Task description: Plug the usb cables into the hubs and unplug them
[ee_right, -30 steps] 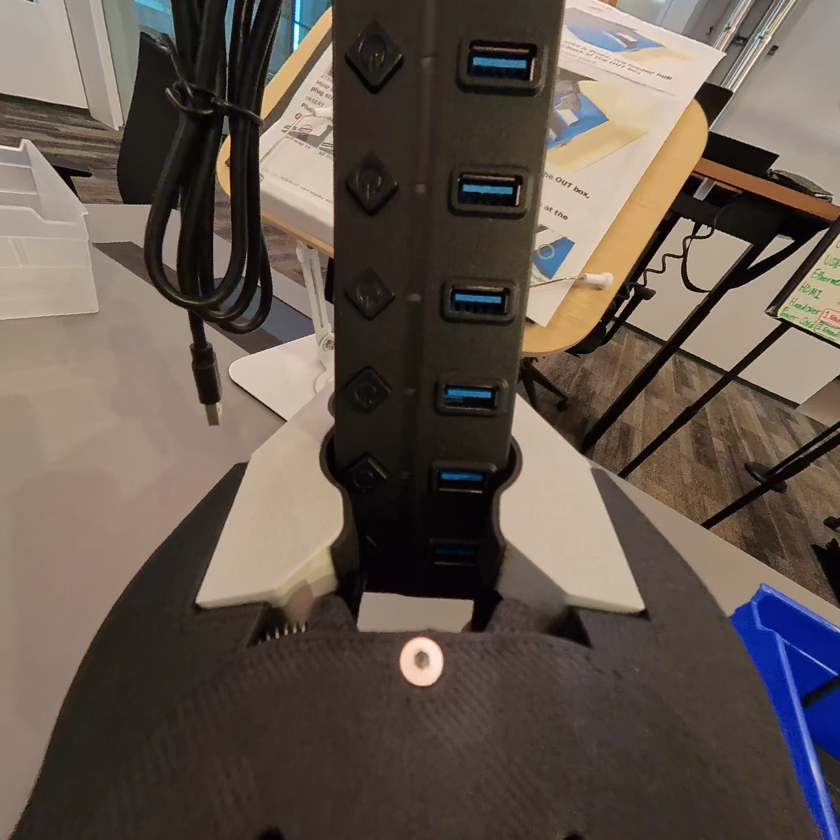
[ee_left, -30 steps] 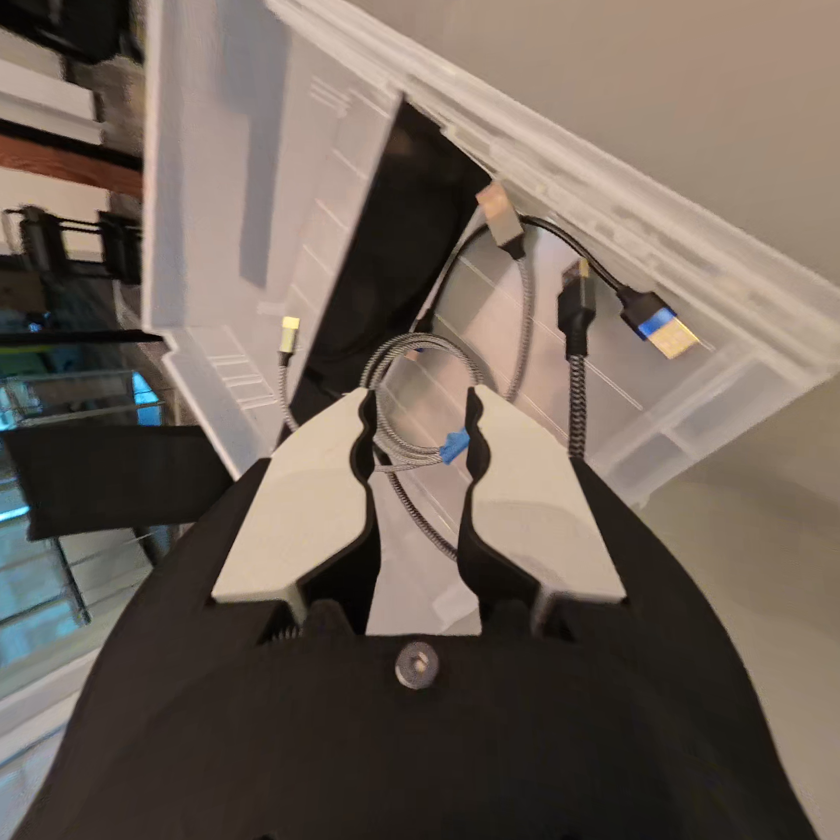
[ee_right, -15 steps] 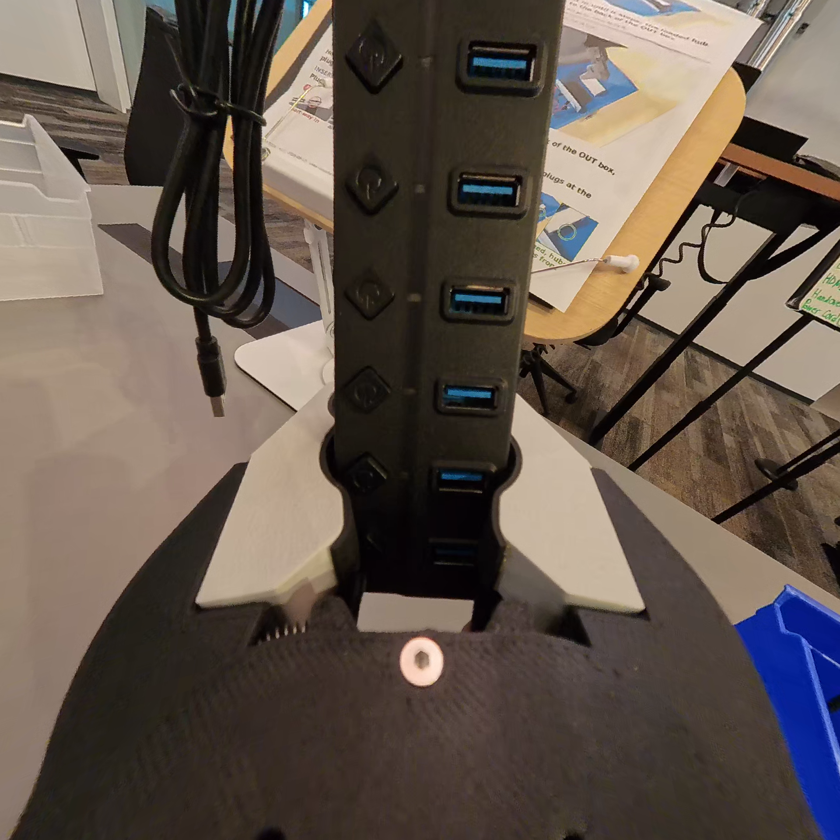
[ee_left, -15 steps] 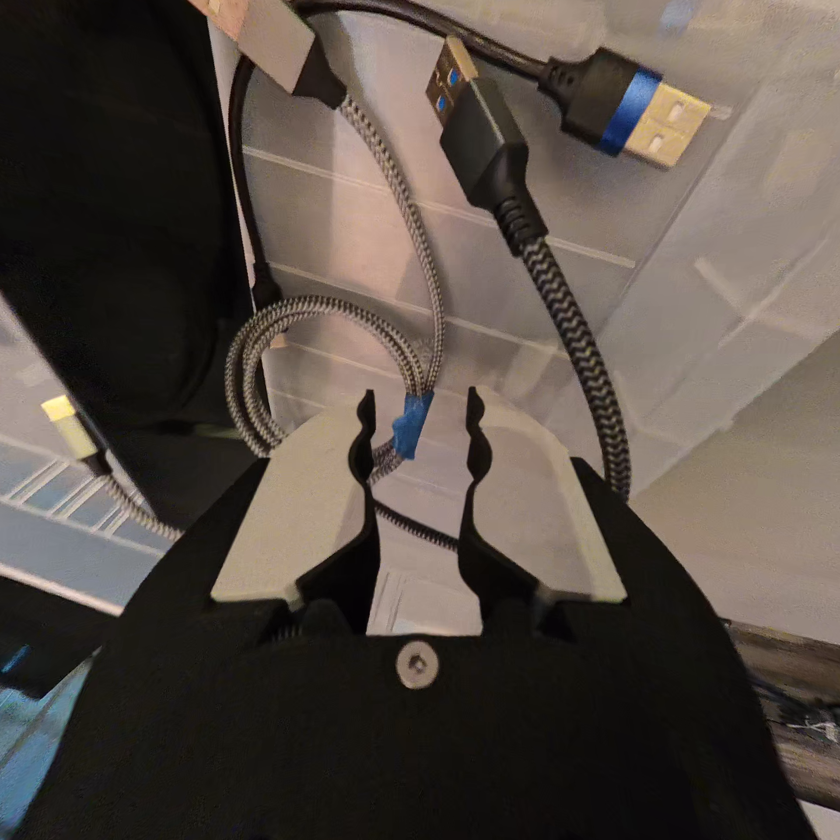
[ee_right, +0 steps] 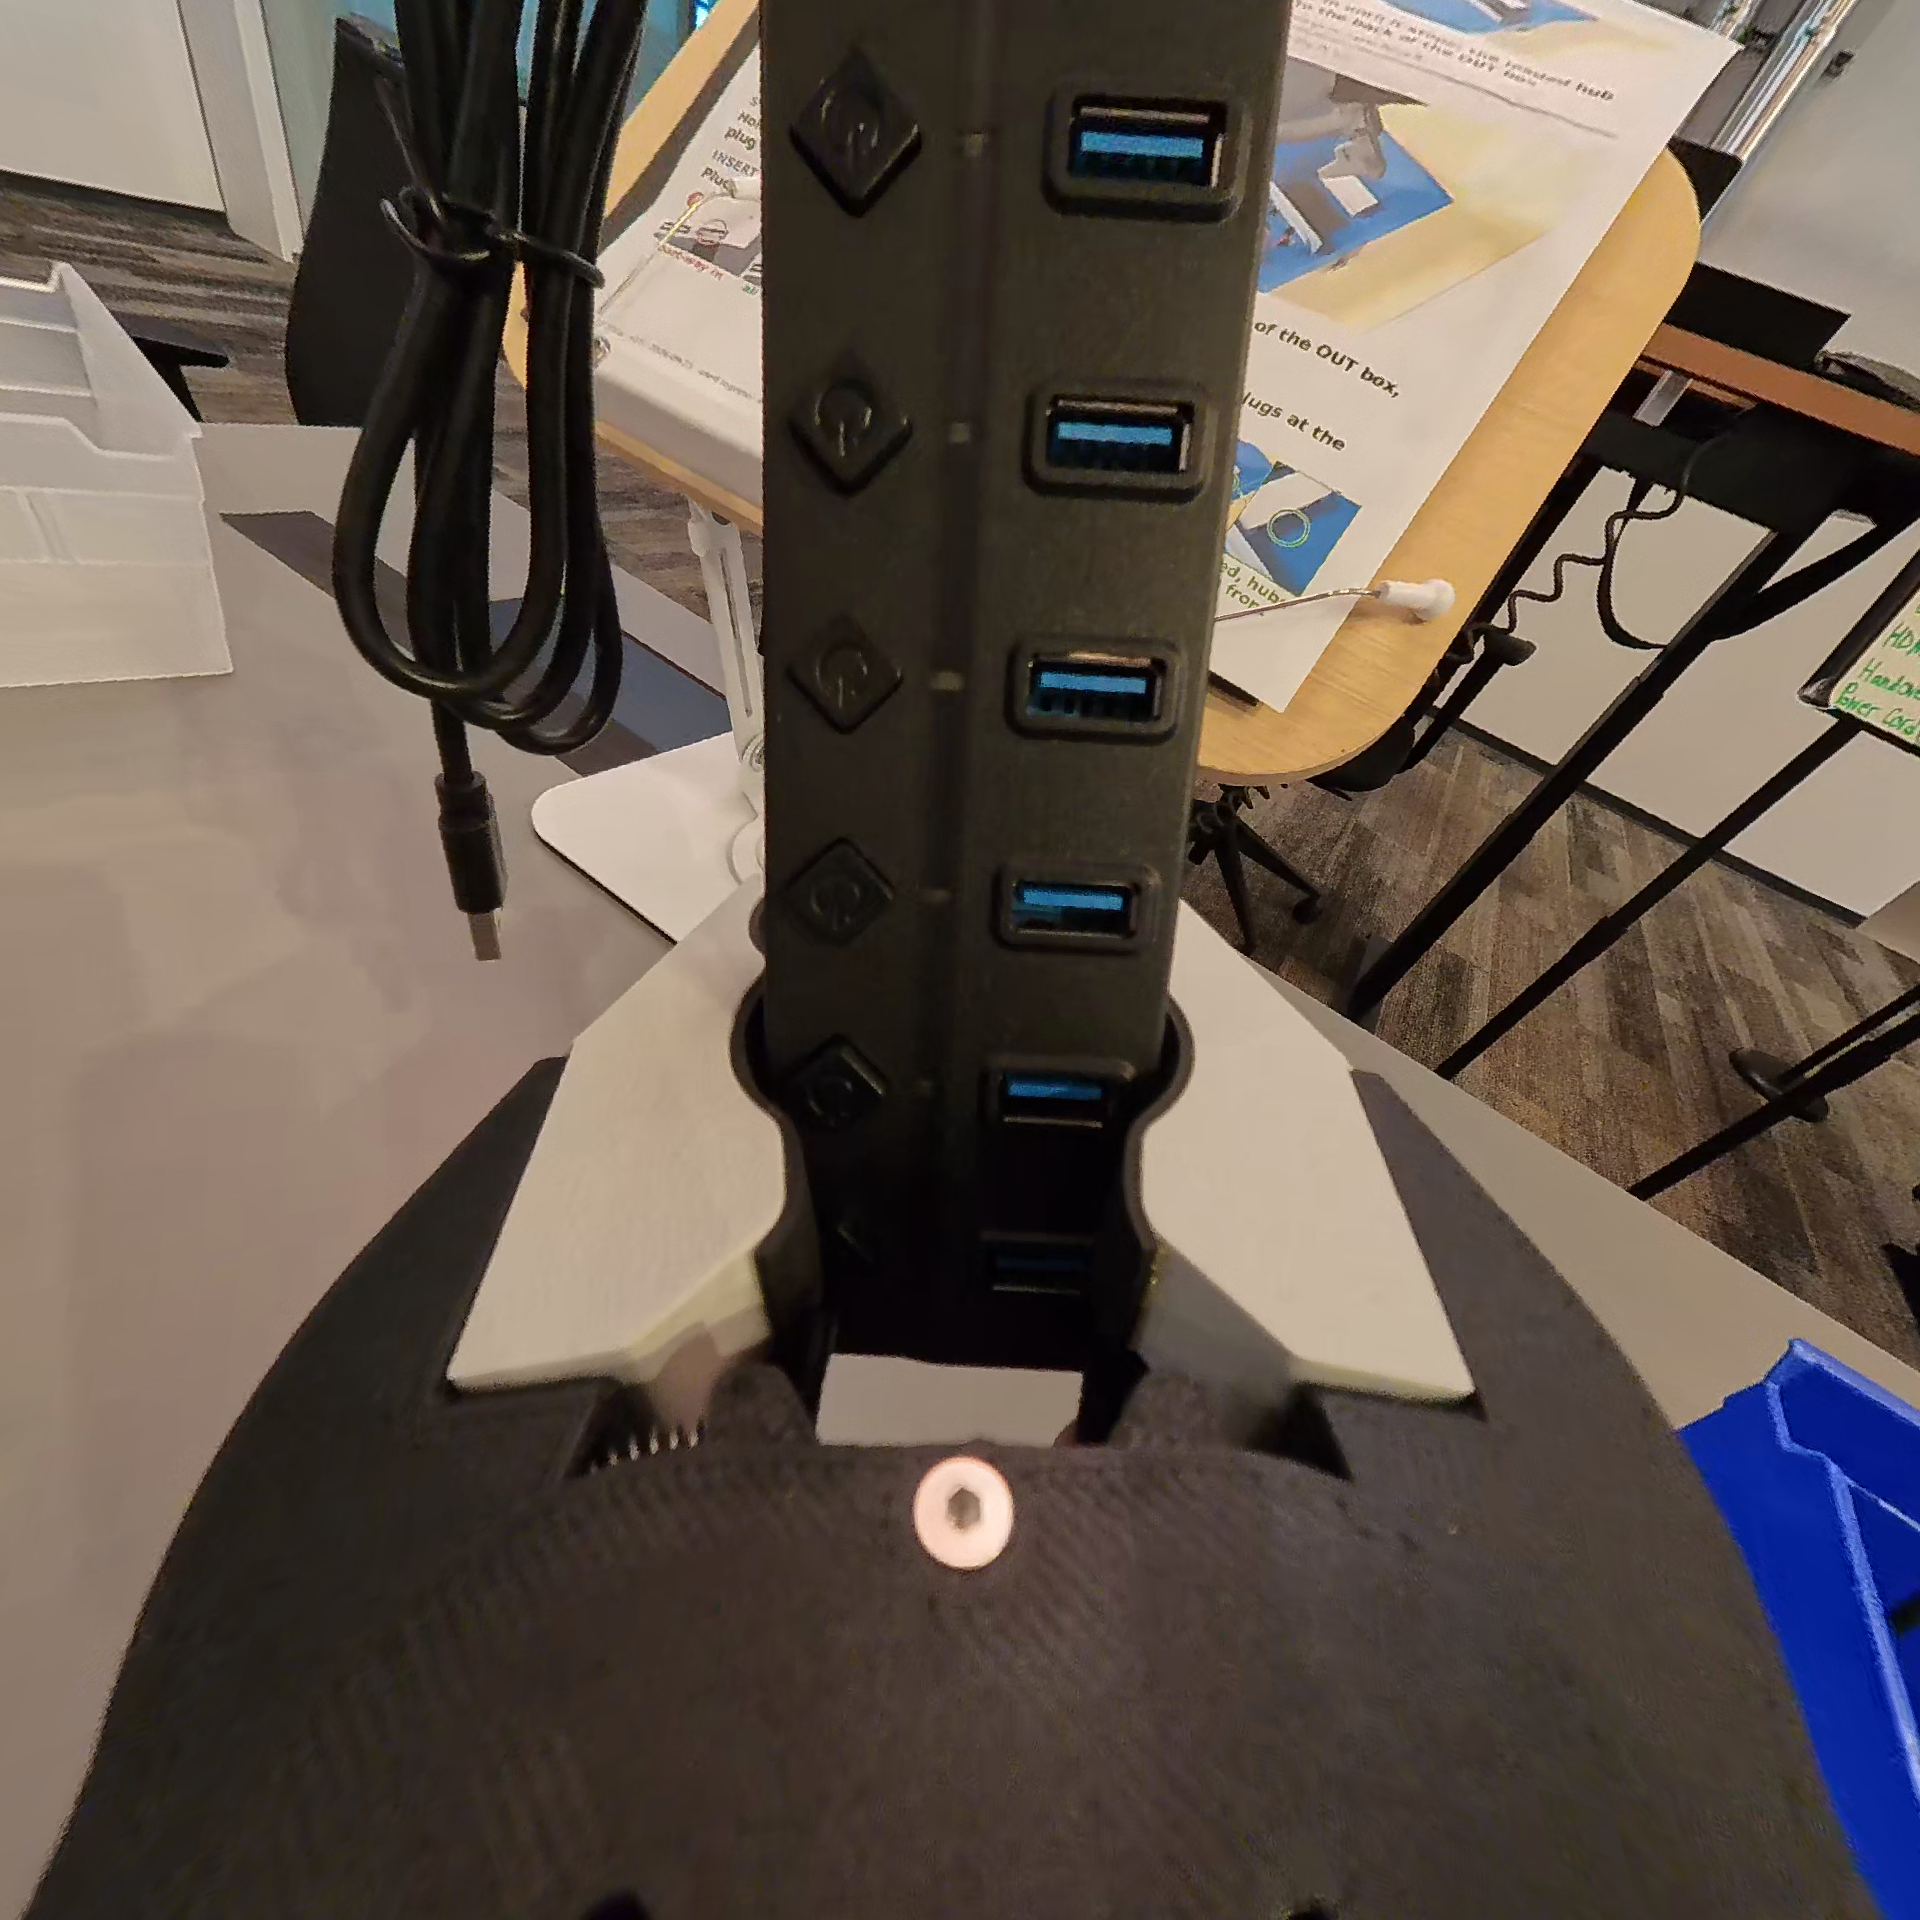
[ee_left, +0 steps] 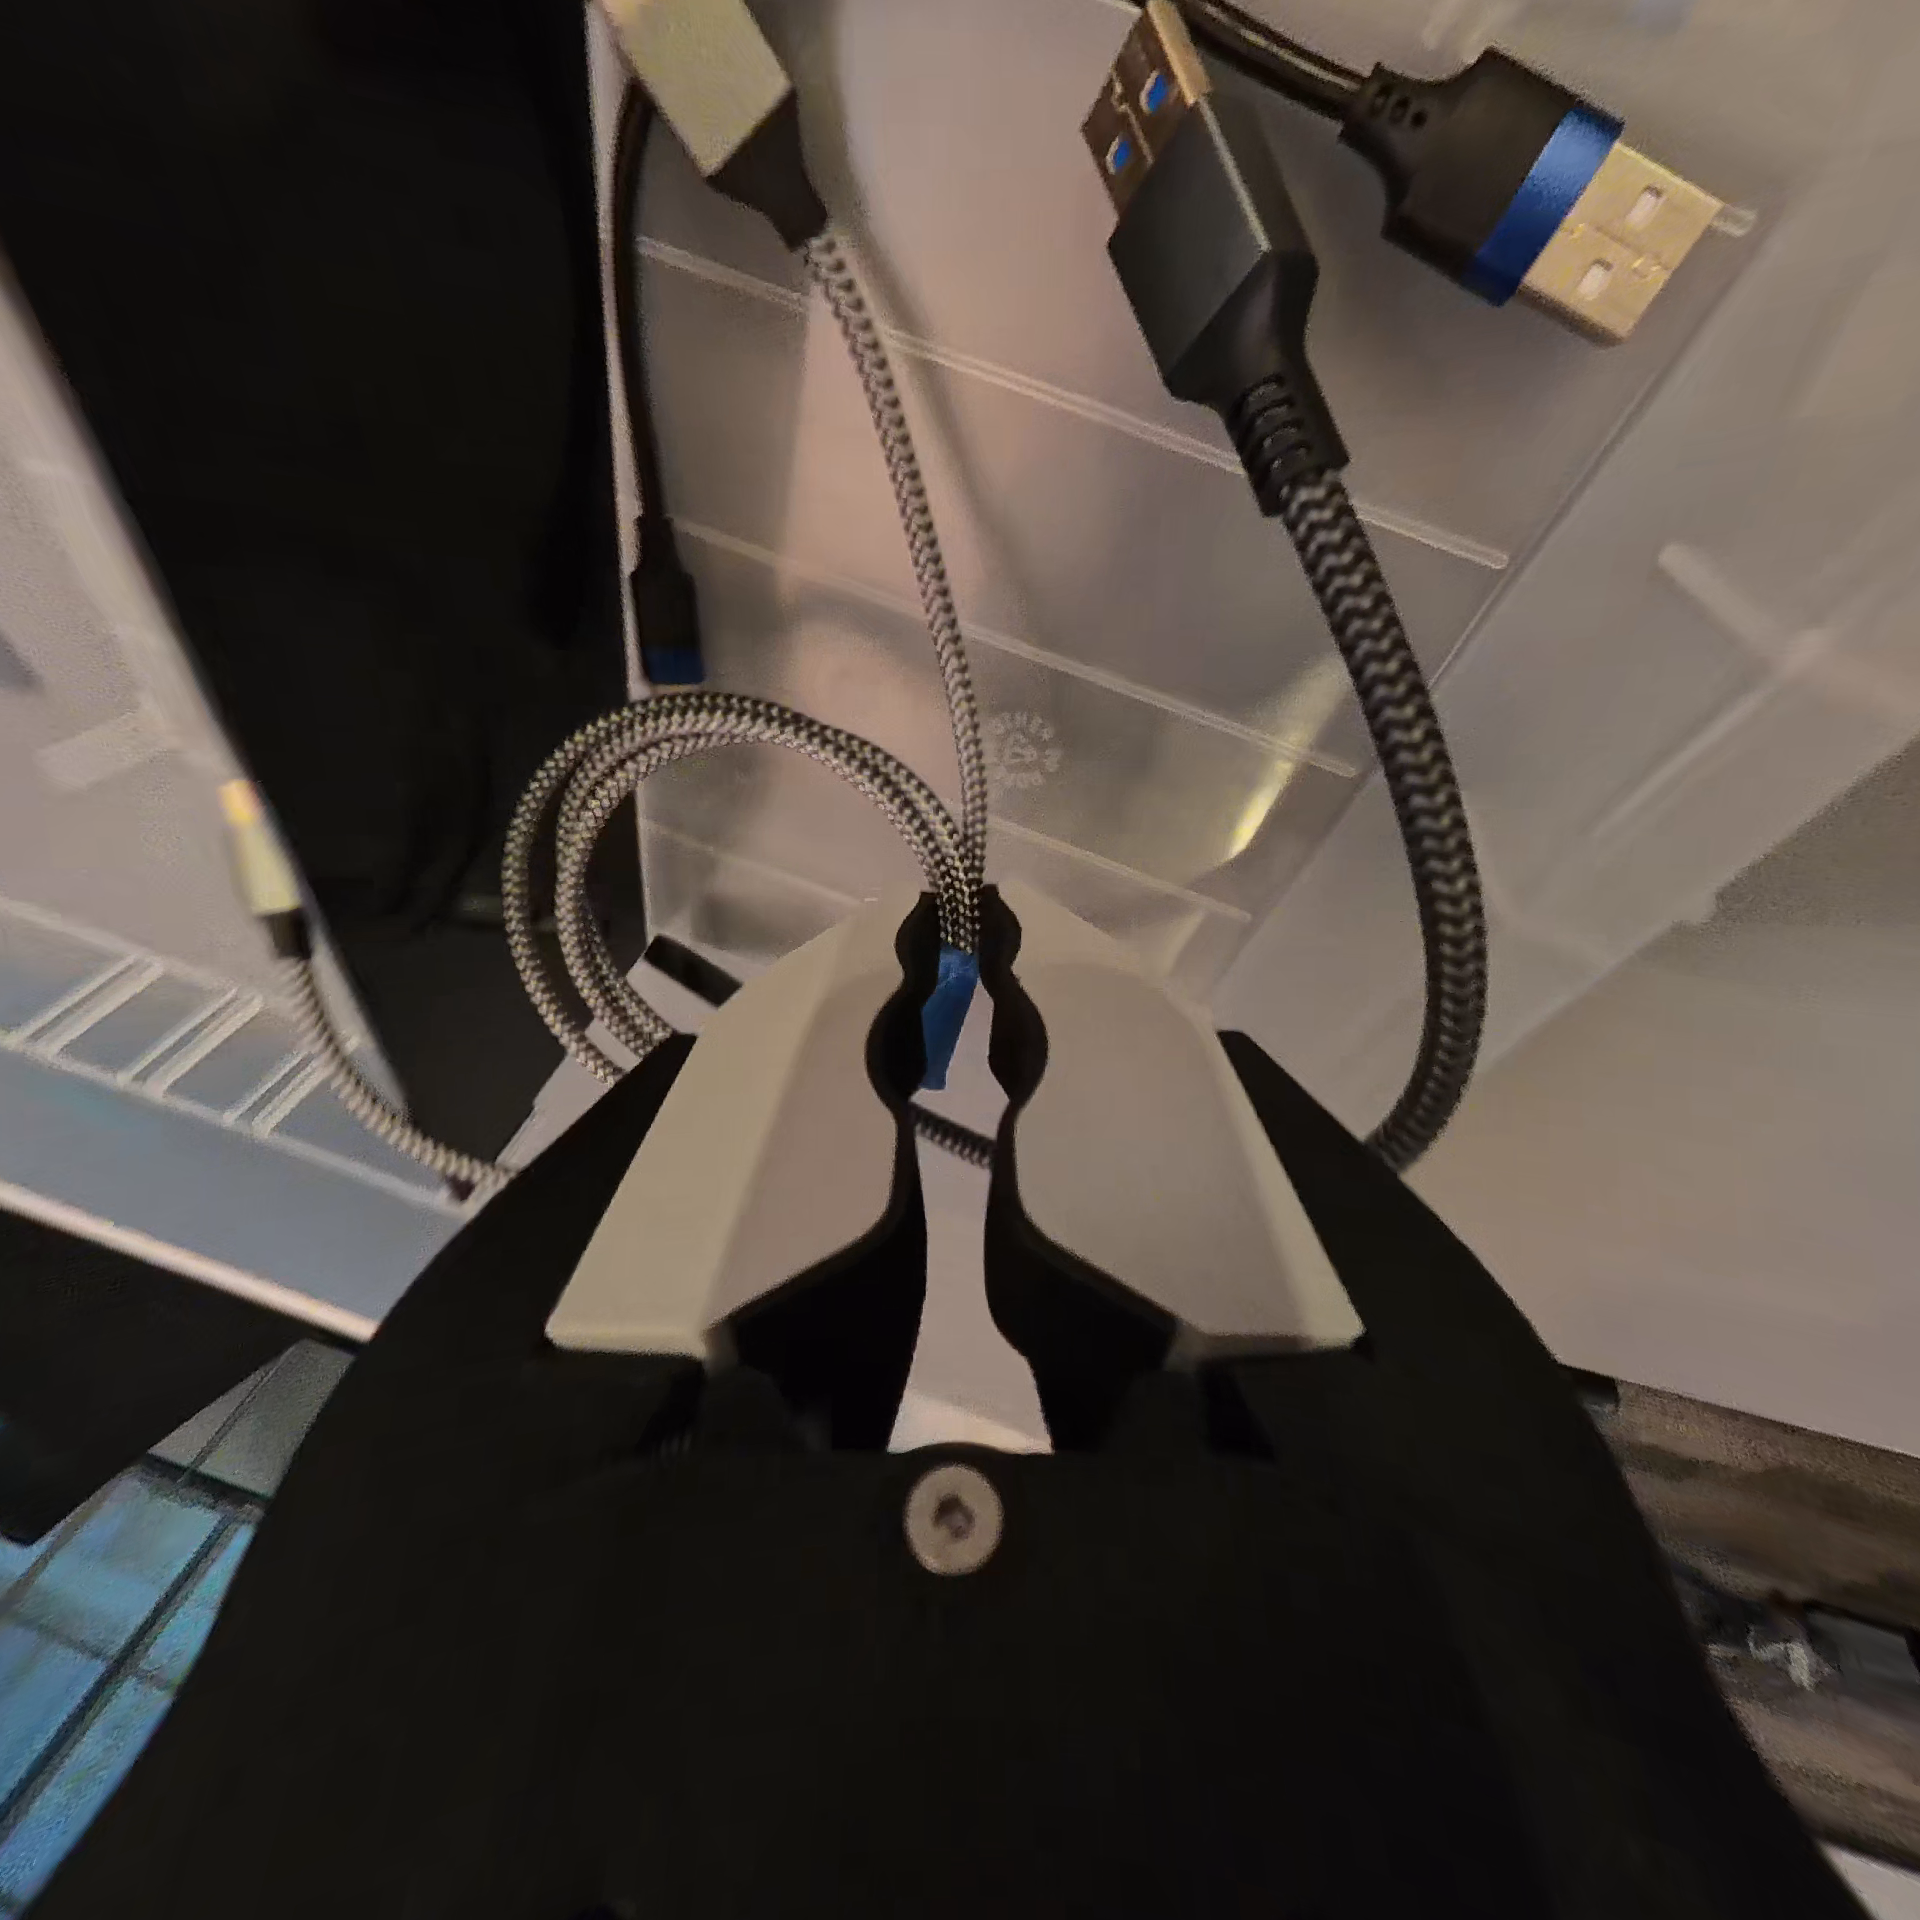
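My left gripper (ee_left: 958, 940) is shut on a grey braided USB cable (ee_left: 914, 520) where a blue tape band (ee_left: 948, 1018) wraps it. The cable's silver plug (ee_left: 707, 83) lies at the top, inside a clear plastic bin (ee_left: 1299, 644). A dark braided cable with a grey plug (ee_left: 1195, 239) and a black cable with a blue-banded plug (ee_left: 1558, 218) lie beside it. My right gripper (ee_right: 961, 1049) is shut on a black USB hub (ee_right: 987, 520), held upright, with several blue ports and diamond buttons. The hub's bundled black cord (ee_right: 478, 447) hangs at its left.
A black object (ee_left: 312, 416) fills the left part of the clear bin. In the right wrist view, a clear bin (ee_right: 94, 520) sits on the grey table (ee_right: 208, 987), a white stand (ee_right: 665, 821) holds an instruction sheet (ee_right: 1403, 239), and a blue bin (ee_right: 1829, 1621) is at lower right. Spacing between my two grippers at the tips: around 55 centimeters.
My left gripper moved in on the grey braided cable and closed on it at the blue tape band. My right gripper keeps holding the hub, with only a slight shift of view.
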Demonstrator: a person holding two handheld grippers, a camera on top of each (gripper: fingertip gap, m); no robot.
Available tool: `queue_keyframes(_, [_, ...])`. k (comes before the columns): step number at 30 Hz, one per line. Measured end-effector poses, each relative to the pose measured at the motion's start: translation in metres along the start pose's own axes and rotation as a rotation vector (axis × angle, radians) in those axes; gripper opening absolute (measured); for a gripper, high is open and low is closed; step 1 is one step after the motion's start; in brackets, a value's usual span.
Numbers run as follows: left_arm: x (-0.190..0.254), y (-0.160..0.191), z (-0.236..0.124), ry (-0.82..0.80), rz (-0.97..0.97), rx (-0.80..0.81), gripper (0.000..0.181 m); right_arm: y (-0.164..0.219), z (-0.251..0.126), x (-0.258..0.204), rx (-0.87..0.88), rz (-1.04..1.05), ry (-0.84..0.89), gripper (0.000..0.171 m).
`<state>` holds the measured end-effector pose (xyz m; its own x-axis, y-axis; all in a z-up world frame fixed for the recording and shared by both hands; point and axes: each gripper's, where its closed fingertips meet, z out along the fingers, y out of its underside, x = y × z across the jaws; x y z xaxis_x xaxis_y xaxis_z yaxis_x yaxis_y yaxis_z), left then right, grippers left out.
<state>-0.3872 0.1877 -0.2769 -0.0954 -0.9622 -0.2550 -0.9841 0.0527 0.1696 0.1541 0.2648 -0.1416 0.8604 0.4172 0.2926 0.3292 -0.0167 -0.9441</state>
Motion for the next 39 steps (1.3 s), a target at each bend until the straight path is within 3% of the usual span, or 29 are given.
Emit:
queue_keyframes(11, [-0.020,0.014,-0.068,-0.183,-0.092,0.091,0.007,-0.005,-0.002,-0.001,0.012,-0.001,-0.003,0.062])
queue_keyframes(18, [-0.033,0.031,-0.125,-0.323,-0.112,0.041,0.007,-0.006,-0.003,-0.001,0.017,0.003,-0.004,0.062])
queue_keyframes(22, [-0.036,0.021,-0.161,-0.382,-0.105,0.056,0.007,-0.008,-0.004,-0.001,0.021,0.003,-0.004,0.062])
queue_keyframes(25, [-0.038,-0.009,-0.184,-0.416,-0.070,0.094,0.007,-0.010,-0.005,-0.001,0.028,0.002,-0.003,0.062])
queue_keyframes(29, [-0.036,-0.081,-0.202,-0.443,0.034,0.189,0.007,-0.012,-0.006,0.000,0.033,0.004,-0.002,0.062])
queue_keyframes(34, [-0.039,-0.174,-0.197,-0.482,0.183,0.241,0.007,-0.013,-0.007,0.003,0.039,-0.005,0.010,0.062])
queue_keyframes(39, [-0.051,-0.245,-0.186,-0.621,0.204,0.234,0.007,-0.016,-0.009,0.008,0.051,-0.009,0.022,0.062])
